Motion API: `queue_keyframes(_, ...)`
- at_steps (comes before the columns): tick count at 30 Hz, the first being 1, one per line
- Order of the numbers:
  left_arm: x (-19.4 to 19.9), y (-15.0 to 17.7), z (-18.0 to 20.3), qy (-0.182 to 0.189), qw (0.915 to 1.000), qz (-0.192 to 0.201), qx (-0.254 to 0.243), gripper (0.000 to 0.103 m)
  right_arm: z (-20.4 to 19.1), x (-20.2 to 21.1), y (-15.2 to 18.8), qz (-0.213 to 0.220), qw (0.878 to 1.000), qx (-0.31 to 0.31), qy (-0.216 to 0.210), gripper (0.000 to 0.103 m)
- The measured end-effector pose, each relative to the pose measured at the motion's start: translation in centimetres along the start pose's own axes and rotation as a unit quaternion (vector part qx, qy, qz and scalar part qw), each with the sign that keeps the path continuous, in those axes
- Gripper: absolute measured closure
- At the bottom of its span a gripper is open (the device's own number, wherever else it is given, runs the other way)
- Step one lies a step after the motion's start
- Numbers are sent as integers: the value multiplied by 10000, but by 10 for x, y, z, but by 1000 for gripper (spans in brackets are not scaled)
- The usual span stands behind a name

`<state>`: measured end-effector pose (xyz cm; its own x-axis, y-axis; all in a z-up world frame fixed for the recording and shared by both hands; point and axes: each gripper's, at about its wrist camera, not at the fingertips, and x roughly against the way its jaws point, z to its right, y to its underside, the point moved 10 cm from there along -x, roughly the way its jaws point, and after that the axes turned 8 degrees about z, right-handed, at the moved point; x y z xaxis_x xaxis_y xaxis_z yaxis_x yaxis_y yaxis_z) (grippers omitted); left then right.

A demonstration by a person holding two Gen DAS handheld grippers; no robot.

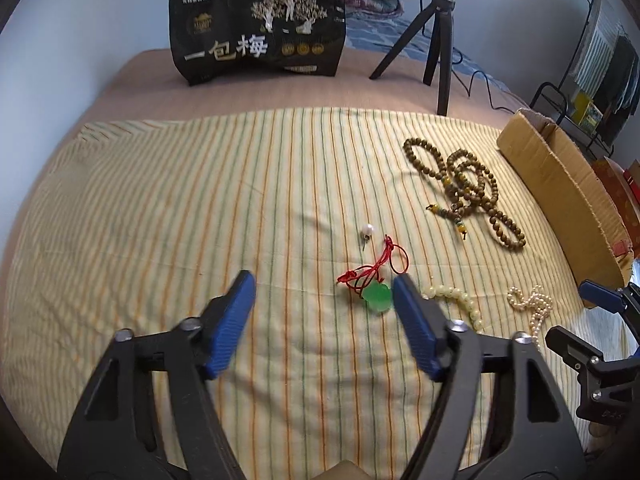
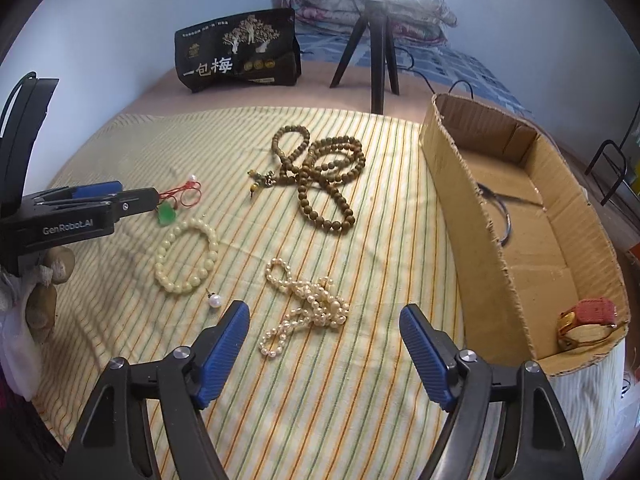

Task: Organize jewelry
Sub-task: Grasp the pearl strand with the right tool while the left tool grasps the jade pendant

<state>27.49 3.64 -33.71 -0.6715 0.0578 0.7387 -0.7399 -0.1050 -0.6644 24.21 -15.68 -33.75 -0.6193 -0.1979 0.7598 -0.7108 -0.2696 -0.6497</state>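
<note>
The jewelry lies spread on a striped cloth covering a bed, each piece apart from the others, which allows one item to be picked at a time. An open cardboard box sits along the right edge of the cloth and serves, by judgement, as the collection container: it already holds a red-strapped watch at its near end and a thin dark cord item farther back.

The left hand-held gripper has its jaws wide, nothing between them. Its right fingertip stands just beside the green pendant on a red cord, which suggests the pendant is the current target; the jaws are not yet centred on it. A pearl earring lies just beyond the cord.

The right hand-held gripper is also spread wide and empty. The tangled pearl necklace lies between and just ahead of its fingertips, so it is positioned for a direct grasp. A second pearl earring lies just beside the left fingertip, and the cream bead bracelet sits near it.

The brown wooden bead strand lies coiled farther back, near the box.

Items remaining outside the box indicate the task is at an early stage. Loose strands may trail or snag when lifted.

A black snack bag and a tripod stand beyond the cloth, away from the work area.
</note>
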Motion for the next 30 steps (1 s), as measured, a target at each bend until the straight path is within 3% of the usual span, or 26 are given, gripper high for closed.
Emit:
queue_keyframes(13, -20, 4, 6, -9, 10000, -26, -16, 38, 3, -24, -1, -209, 9996, -198, -29, 27)
queue_keyframes(22, -21, 6, 6, -170, 9995, 98, -231, 48, 6, -35, 6, -389, 9990, -203, 111, 31)
queue_keyframes(24, -21, 7, 7, -168, 9995, 117, -257, 54, 4, -34, 7, -387, 9991, -166, 106, 34)
queue_keyframes(30, -19, 6, 10, -100, 9996, 105, -248, 81, -9, -32, 5, -367, 9993, -18, -96, 69)
